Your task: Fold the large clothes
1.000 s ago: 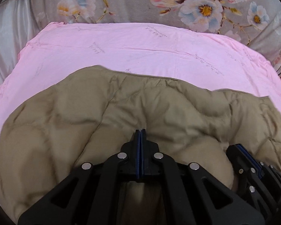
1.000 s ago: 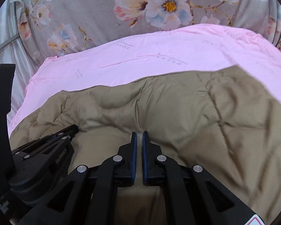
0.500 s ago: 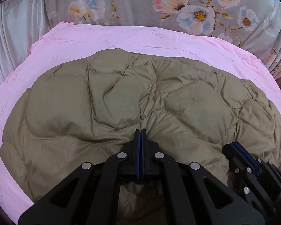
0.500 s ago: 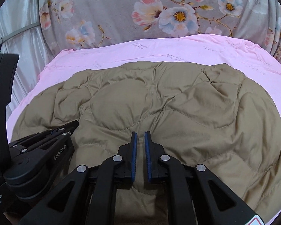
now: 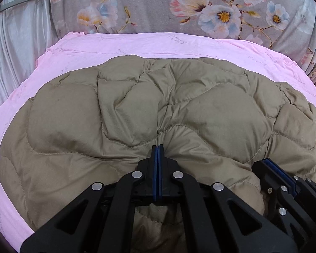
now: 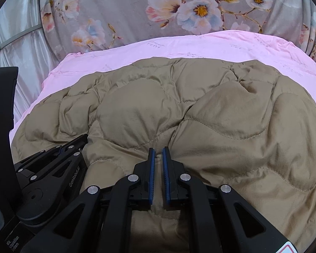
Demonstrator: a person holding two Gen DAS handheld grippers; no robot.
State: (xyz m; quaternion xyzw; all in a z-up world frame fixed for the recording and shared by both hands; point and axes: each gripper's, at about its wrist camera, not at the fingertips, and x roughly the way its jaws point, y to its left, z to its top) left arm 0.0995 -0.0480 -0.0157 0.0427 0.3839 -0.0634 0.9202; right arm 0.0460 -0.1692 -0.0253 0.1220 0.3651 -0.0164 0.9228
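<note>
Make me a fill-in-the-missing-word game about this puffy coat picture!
1. The quilted jacket is the colour ____.
2. It lies on a sheet that is ____.
3. The fabric behind the sheet is printed with ____.
4. The left gripper and right gripper both pinch the ____.

Missing words: tan; pink; flowers; jacket

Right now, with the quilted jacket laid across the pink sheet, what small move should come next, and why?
Probably open both tools and let go. The khaki jacket looks folded over, lying on the pink sheet, while the left tool and right tool pinch its near edge.
</note>
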